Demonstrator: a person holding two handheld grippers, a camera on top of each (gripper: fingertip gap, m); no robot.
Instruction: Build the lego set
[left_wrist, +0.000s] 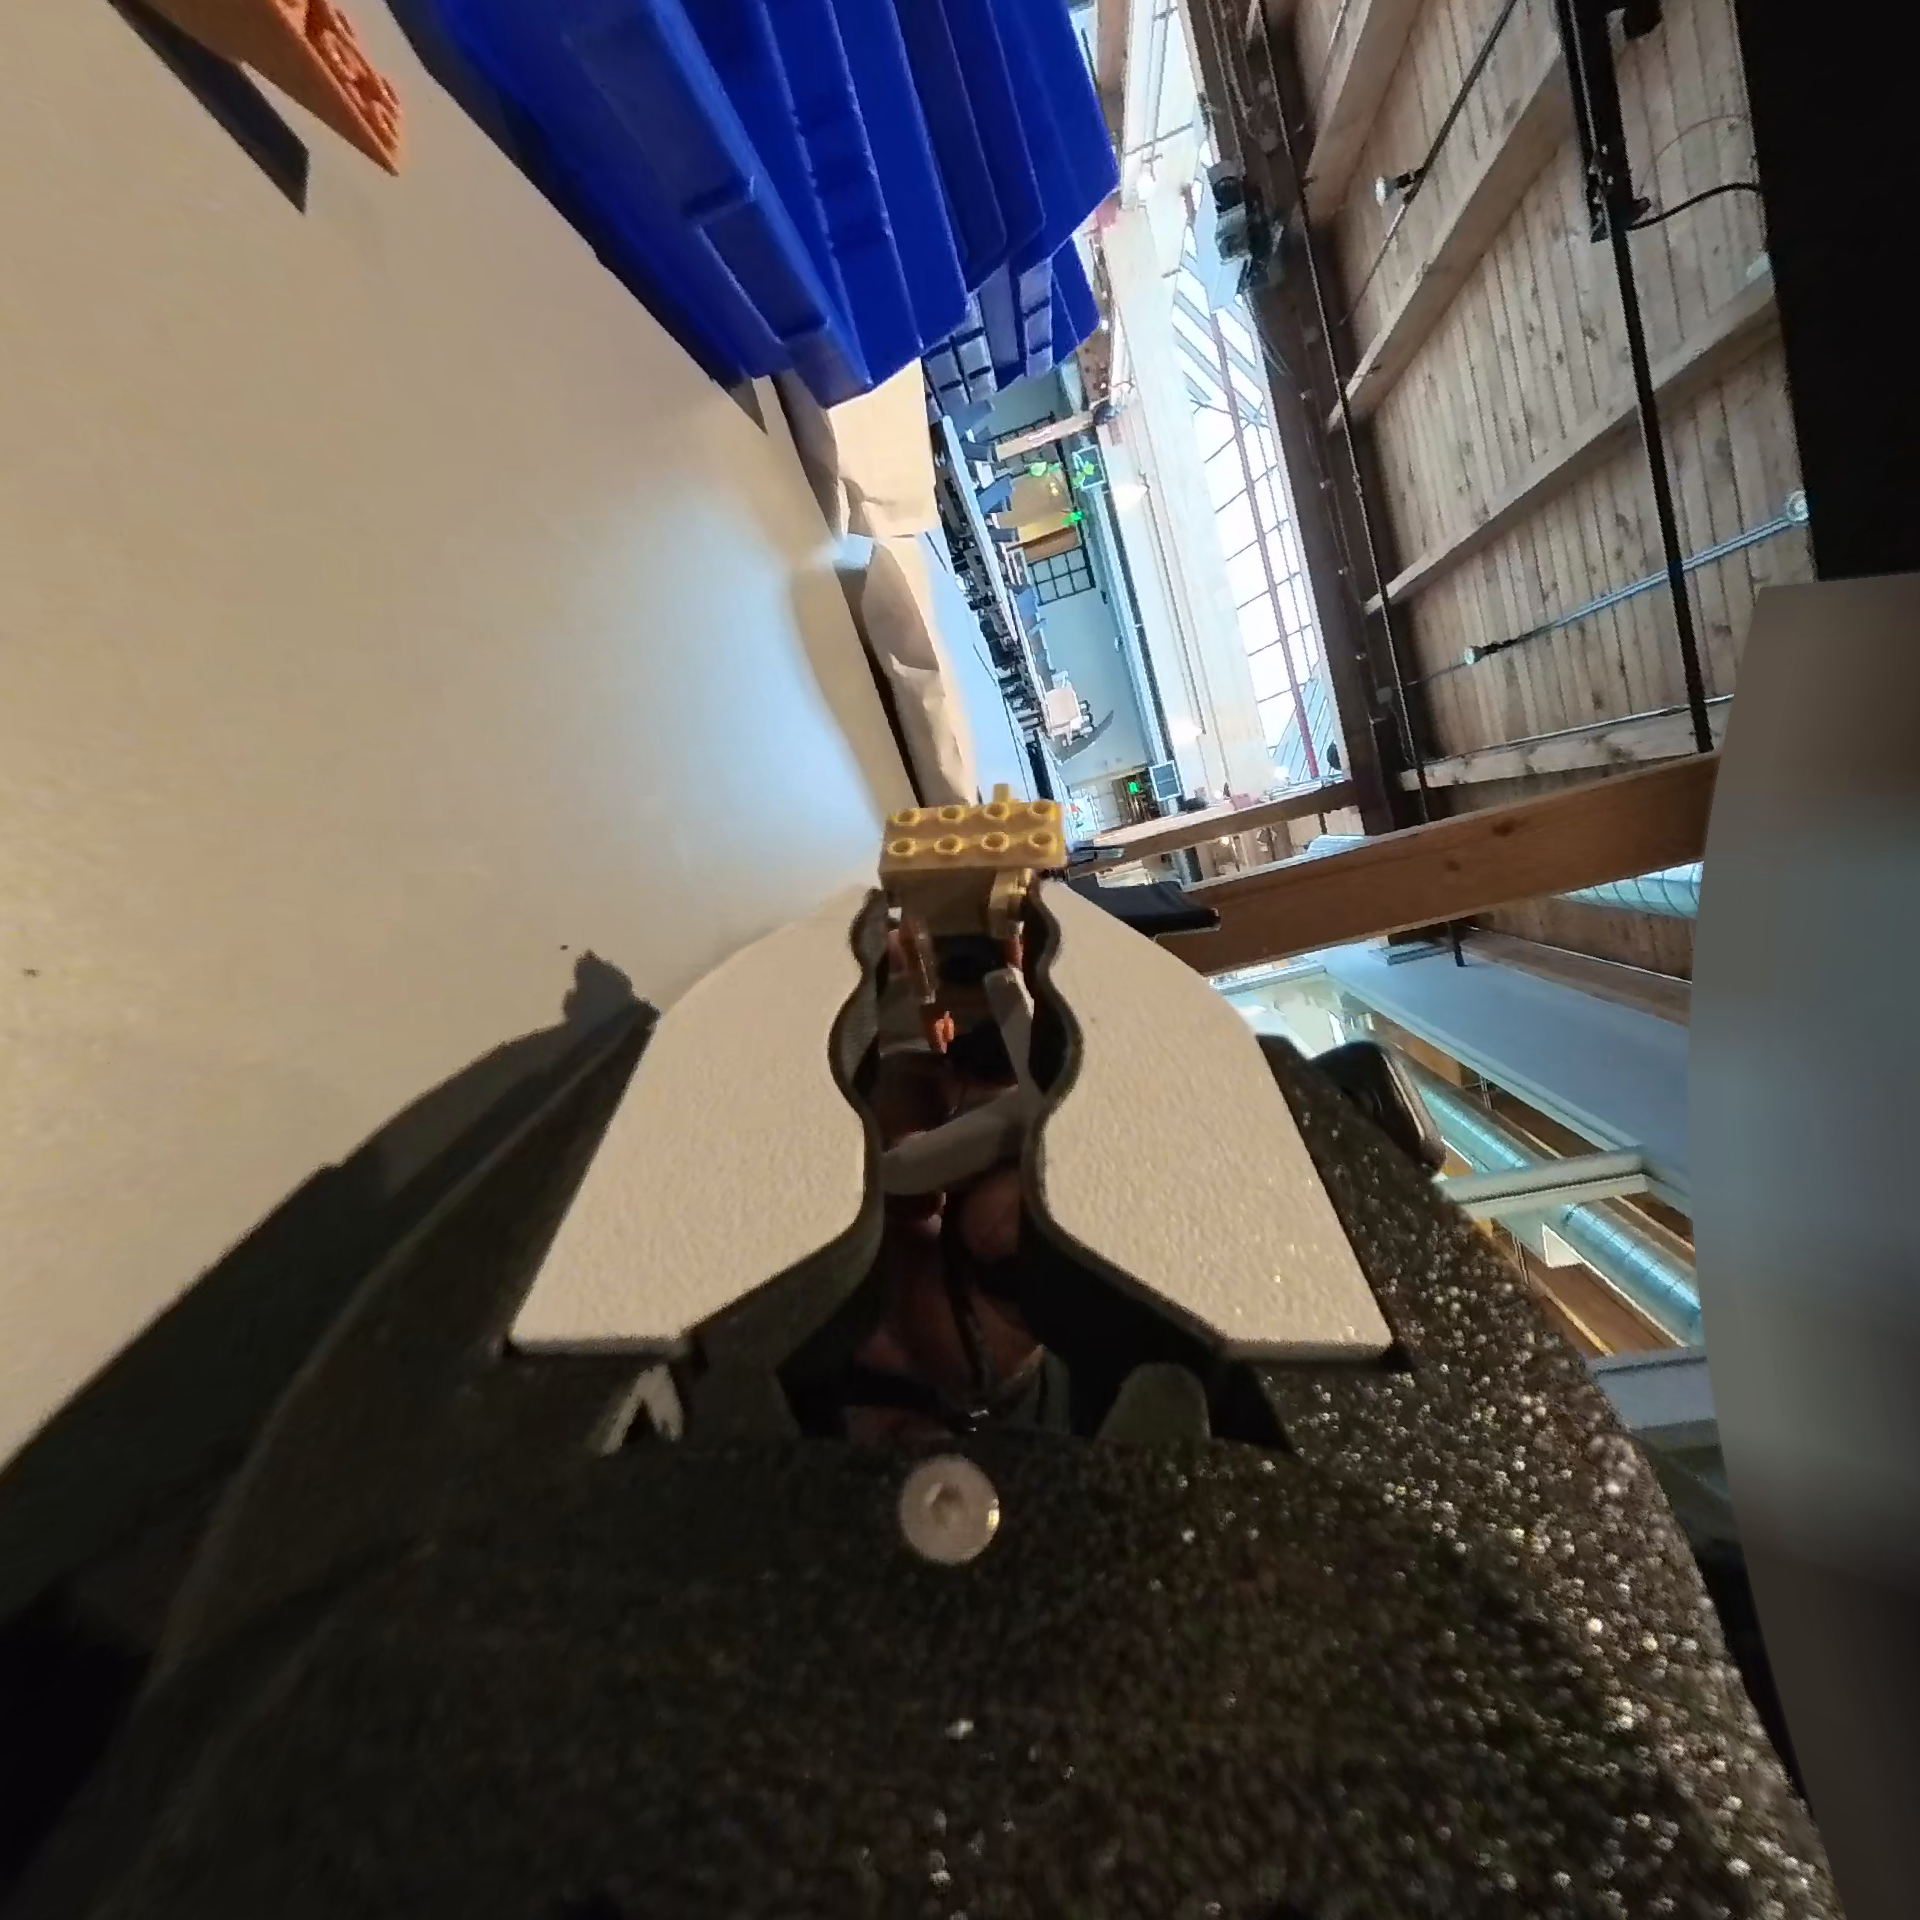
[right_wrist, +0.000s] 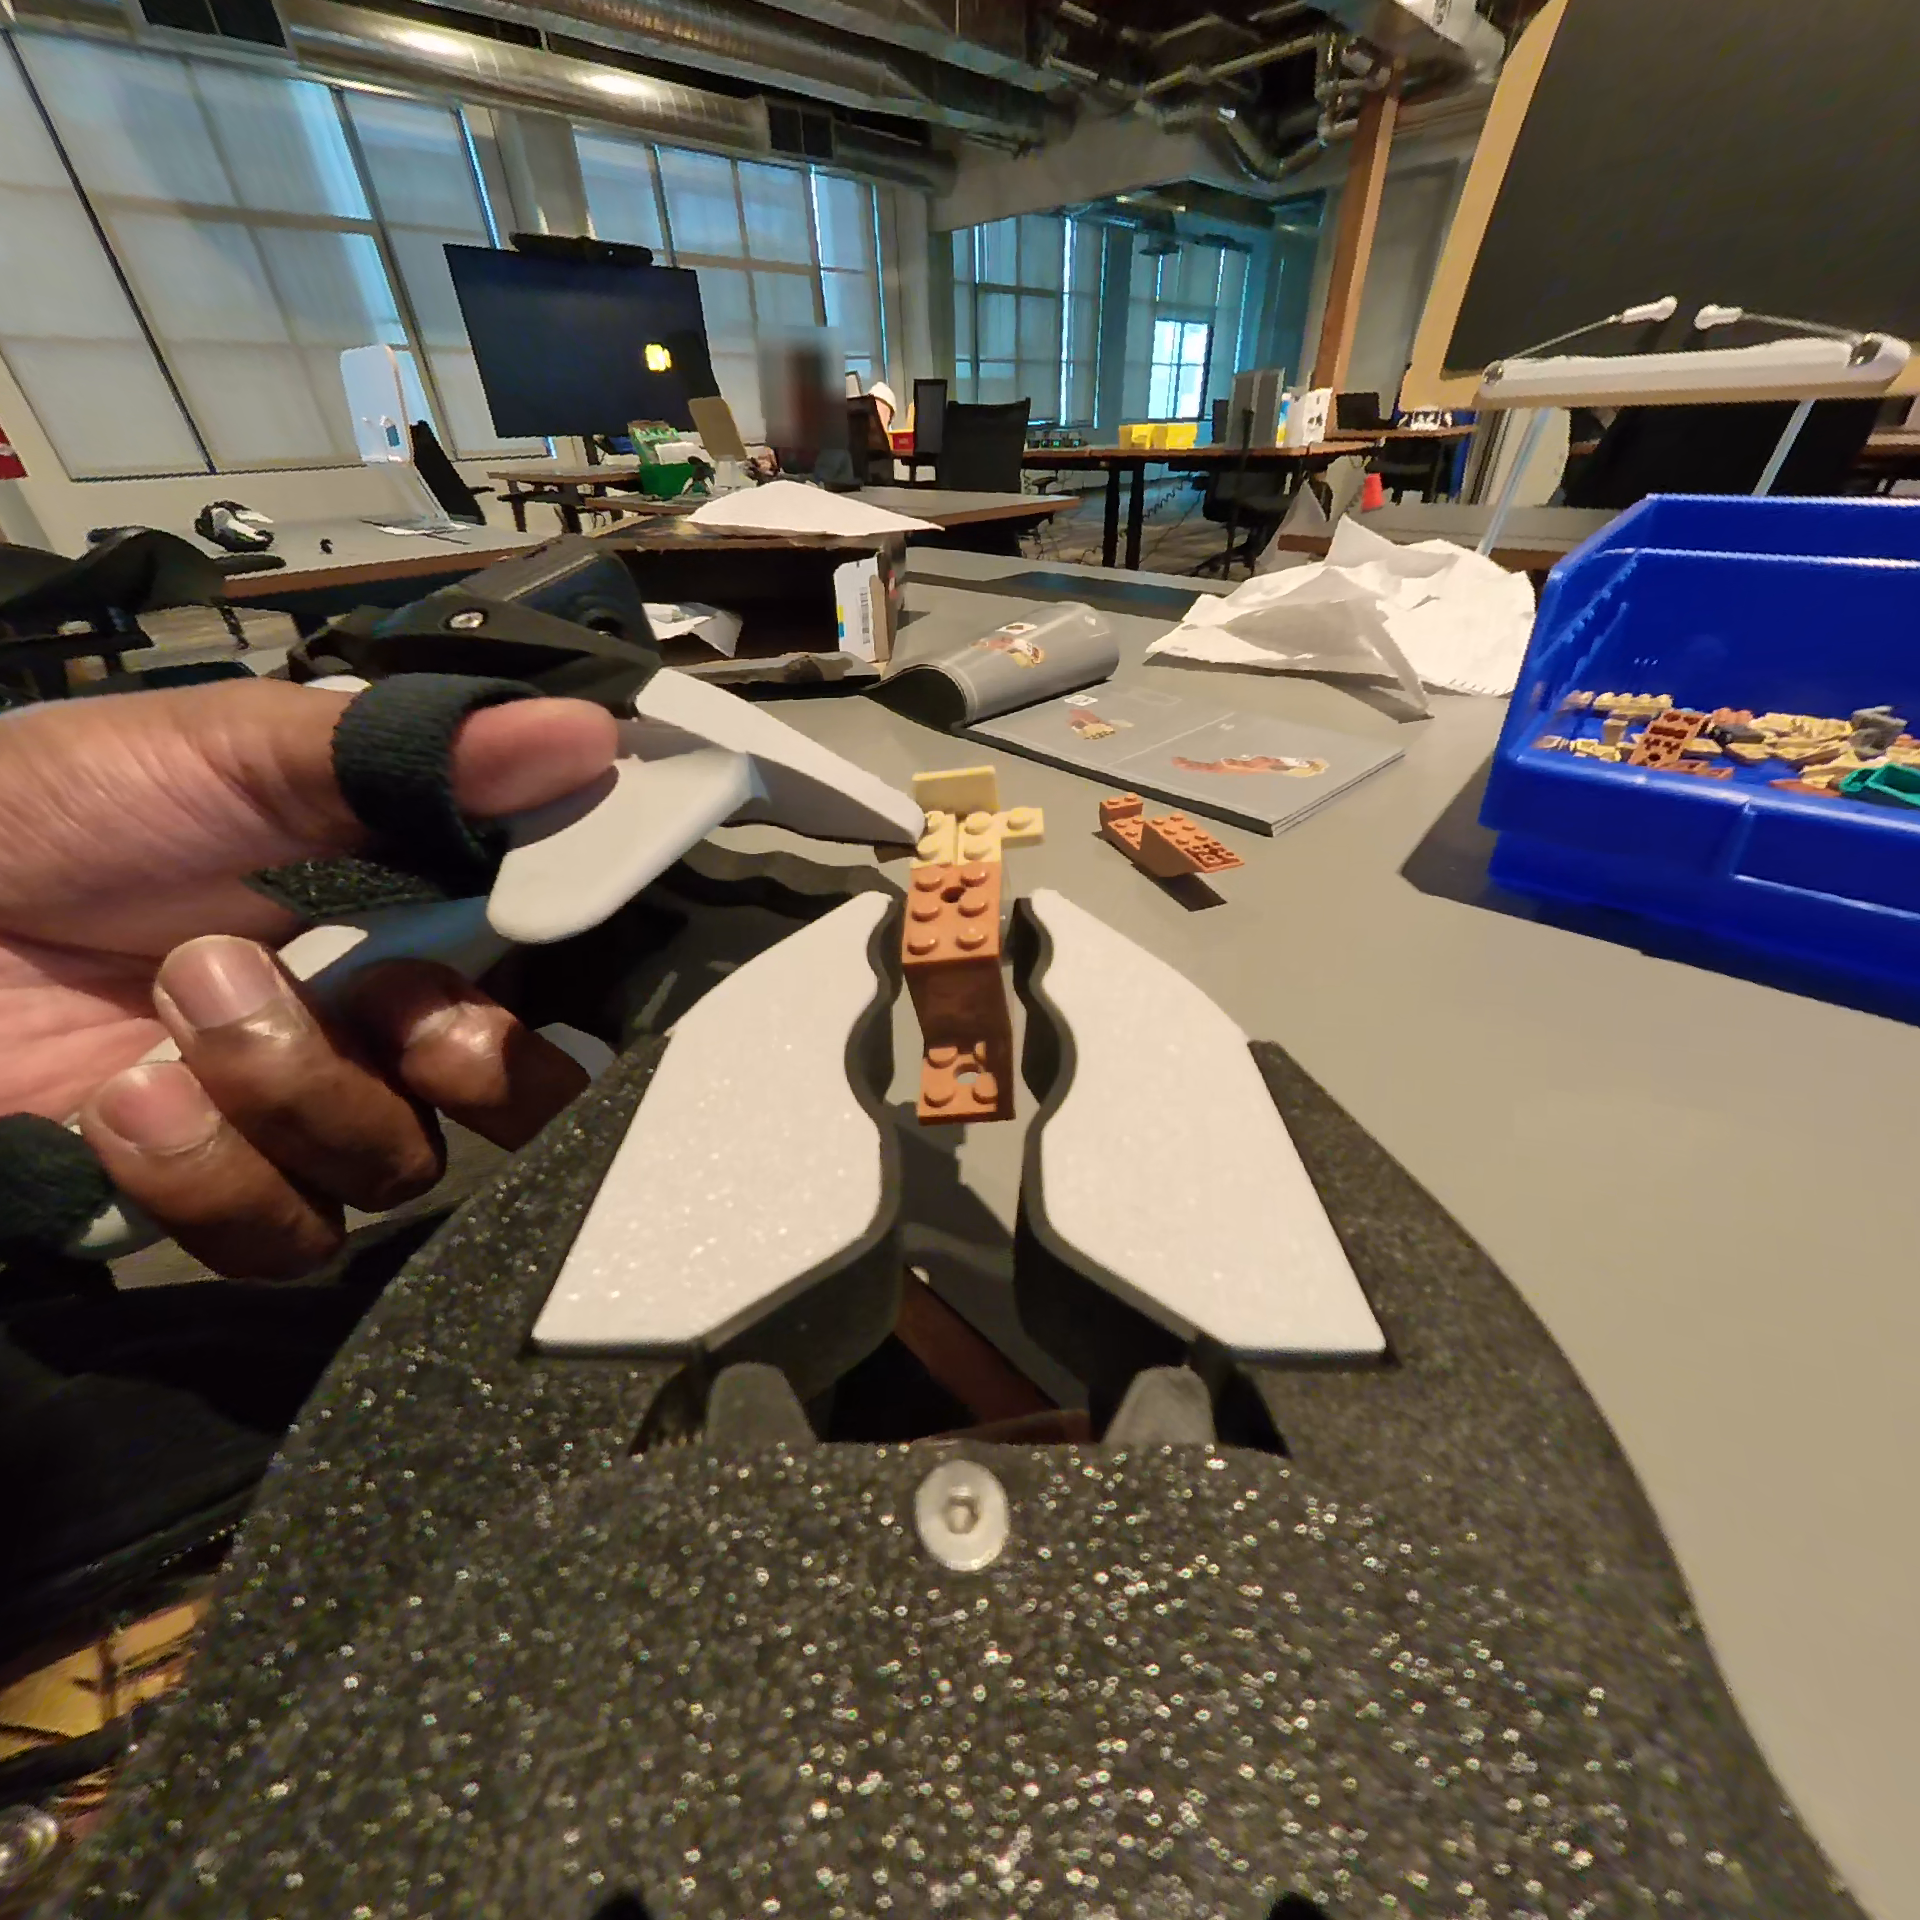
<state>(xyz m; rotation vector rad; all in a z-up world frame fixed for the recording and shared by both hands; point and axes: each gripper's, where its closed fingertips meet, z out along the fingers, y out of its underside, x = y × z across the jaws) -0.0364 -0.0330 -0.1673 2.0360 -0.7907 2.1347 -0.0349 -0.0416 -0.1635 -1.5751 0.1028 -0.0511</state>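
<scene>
A small lego assembly, brown (right_wrist: 956, 966) below and tan (right_wrist: 971, 821) at its far end, is held in the air over the grey table (right_wrist: 1455, 1091). My right gripper (right_wrist: 956, 909) is shut on its brown part. My left gripper (right_wrist: 914, 828), held by a hand (right_wrist: 208, 831), comes in from the left and grips the tan end. In the left wrist view, turned on its side, the left gripper (left_wrist: 961, 914) is shut on the tan studded part (left_wrist: 971, 847).
A loose brown lego piece (right_wrist: 1169, 847) lies on the table beyond the grippers, also in the left wrist view (left_wrist: 343, 83). An open instruction booklet (right_wrist: 1174, 748), a cardboard box (right_wrist: 769, 603) and crumpled white paper (right_wrist: 1351, 623) lie farther back. A blue bin (right_wrist: 1621, 862) with several pieces stands at right. My left and right fingertips are right by each other.
</scene>
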